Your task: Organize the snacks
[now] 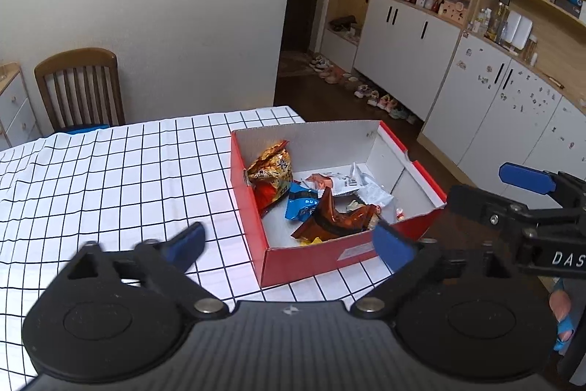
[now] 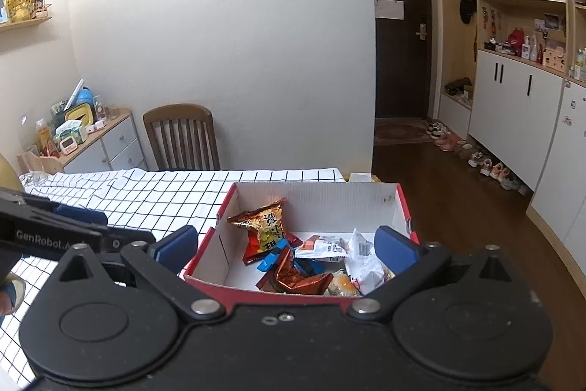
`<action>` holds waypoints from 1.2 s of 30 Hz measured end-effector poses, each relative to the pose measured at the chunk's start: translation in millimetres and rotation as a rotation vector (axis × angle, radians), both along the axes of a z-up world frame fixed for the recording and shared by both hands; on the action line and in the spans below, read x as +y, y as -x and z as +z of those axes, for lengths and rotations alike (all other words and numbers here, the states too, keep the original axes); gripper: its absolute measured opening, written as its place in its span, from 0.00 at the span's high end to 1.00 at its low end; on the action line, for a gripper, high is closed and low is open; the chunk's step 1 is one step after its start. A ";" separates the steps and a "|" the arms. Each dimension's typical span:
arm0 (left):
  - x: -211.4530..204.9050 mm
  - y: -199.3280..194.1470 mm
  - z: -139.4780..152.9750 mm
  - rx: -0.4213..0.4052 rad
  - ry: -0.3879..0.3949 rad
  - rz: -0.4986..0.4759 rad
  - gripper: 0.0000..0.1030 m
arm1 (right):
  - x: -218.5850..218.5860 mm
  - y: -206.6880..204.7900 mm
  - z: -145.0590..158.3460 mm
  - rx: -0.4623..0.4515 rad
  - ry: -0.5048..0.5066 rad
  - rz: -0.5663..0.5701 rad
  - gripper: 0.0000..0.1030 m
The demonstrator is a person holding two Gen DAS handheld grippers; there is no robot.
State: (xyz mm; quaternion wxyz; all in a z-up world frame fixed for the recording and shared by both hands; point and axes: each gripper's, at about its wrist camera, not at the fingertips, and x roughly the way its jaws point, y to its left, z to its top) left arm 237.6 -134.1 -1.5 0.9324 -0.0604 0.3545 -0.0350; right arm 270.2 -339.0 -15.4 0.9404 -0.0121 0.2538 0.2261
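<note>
A red cardboard box (image 1: 315, 255) with a white interior sits open at the right corner of a table draped in a white cloth (image 1: 110, 171) printed with a thin black grid, its far wall reaching the table's far edge and its right side running along the drop to a dark wood floor (image 2: 457, 208). Inside lies a loose heap of snack packets: an orange-and-yellow crinkled bag (image 1: 271, 167) propped against the left wall, a blue packet (image 1: 302, 204), a glossy brown foil wrapper (image 1: 337, 219) and white sachets (image 1: 366, 186) toward the right. The left gripper (image 1: 289, 242) hovers over the box's near left corner with its blue-padded fingers (image 1: 186, 242) spread wide and nothing between them; one pad is over bare cloth, the other over the box's near rim. The right gripper (image 2: 285, 246) is likewise splayed wide and empty, its pads flanking the box from the near side, above the packets and apart from them. In the left wrist view the right gripper juts in from the right, beyond the box's right wall. The cloth left of the box lies bare and slightly rippled. A slatted wooden chair (image 2: 181, 138) stands at the table's far side against a plain white wall, and white cabinets (image 2: 512, 120) line the room's right side, shoes (image 1: 370, 94) ranged along their base.
</note>
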 end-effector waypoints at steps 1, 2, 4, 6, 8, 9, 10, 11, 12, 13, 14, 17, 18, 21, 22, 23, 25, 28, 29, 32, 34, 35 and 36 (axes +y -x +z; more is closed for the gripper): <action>0.0 3.8 1.1 -0.009 0.004 -0.008 0.01 | -0.4 2.2 0.4 -0.001 -0.006 -0.010 0.00; 0.2 6.3 1.9 -0.013 0.005 -0.014 0.01 | -0.5 5.4 0.6 -0.003 -0.008 -0.020 0.00; 0.0 12.5 3.6 -0.023 -0.003 -0.019 0.01 | -0.1 11.6 2.0 -0.013 -0.018 -0.034 0.00; 0.7 18.5 4.7 -0.030 -0.004 -0.023 0.01 | 0.0 17.7 3.0 -0.021 -0.020 -0.052 0.00; 2.8 23.5 6.1 -0.034 0.010 -0.028 0.01 | -0.3 23.8 3.0 -0.022 -0.030 -0.069 0.00; 4.0 26.0 6.6 -0.037 0.018 -0.029 0.01 | -0.3 26.3 3.0 -0.019 -0.035 -0.076 0.00; 4.9 28.3 7.0 -0.039 0.022 -0.028 0.01 | -0.4 28.9 3.4 -0.019 -0.039 -0.083 0.00; 5.7 30.6 7.2 -0.040 0.023 -0.025 0.01 | -0.8 32.0 3.6 -0.023 -0.041 -0.091 0.00; 6.3 32.8 7.3 -0.041 0.022 -0.023 0.01 | -0.4 35.3 3.9 -0.028 -0.038 -0.098 0.00; 6.5 35.3 7.2 -0.043 0.022 -0.024 0.01 | 0.7 38.4 3.9 -0.033 -0.030 -0.100 0.00; 6.9 37.3 7.2 -0.043 0.021 -0.025 0.01 | 1.8 41.3 4.0 -0.037 -0.020 -0.098 0.00; 8.2 42.4 6.7 -0.040 0.027 -0.028 0.01 | 5.1 49.8 3.6 -0.039 -0.010 -0.101 0.00; 8.5 44.2 7.0 -0.039 0.029 -0.029 0.01 | 5.9 52.0 3.3 -0.034 -0.011 -0.104 0.00; 8.5 49.5 7.3 -0.045 0.025 -0.035 0.01 | 7.3 57.9 2.6 -0.018 -0.020 -0.106 0.00; 8.5 50.6 7.2 -0.046 0.026 -0.039 0.01 | 7.9 60.0 2.4 -0.016 -0.022 -0.105 0.00; 8.7 51.5 7.3 -0.048 0.026 -0.041 0.01 | 8.7 62.2 2.2 -0.015 -0.022 -0.103 0.00; 8.3 53.1 7.3 -0.049 0.026 -0.040 0.01 | 10.9 66.2 2.7 -0.015 -0.019 -0.101 0.00; 9.0 55.1 7.2 -0.047 0.035 -0.044 0.01 | 13.6 70.8 3.0 -0.022 -0.010 -0.103 0.00; 9.1 55.6 7.4 -0.047 0.037 -0.045 0.01 | 14.1 72.4 3.1 -0.021 -0.007 -0.105 0.00; 8.7 57.8 7.9 -0.050 0.037 -0.050 0.01 | 14.1 75.2 3.6 -0.022 -0.011 -0.109 0.00; 8.0 59.0 8.6 -0.053 0.036 -0.051 0.01 | 14.7 76.2 4.2 -0.022 -0.012 -0.112 0.00; 7.7 59.5 8.7 -0.053 0.038 -0.052 0.01 | 14.6 76.7 4.2 -0.023 -0.011 -0.114 0.00; 7.6 59.8 8.6 -0.052 0.039 -0.053 0.01 | 14.3 77.1 4.5 -0.024 -0.012 -0.114 0.00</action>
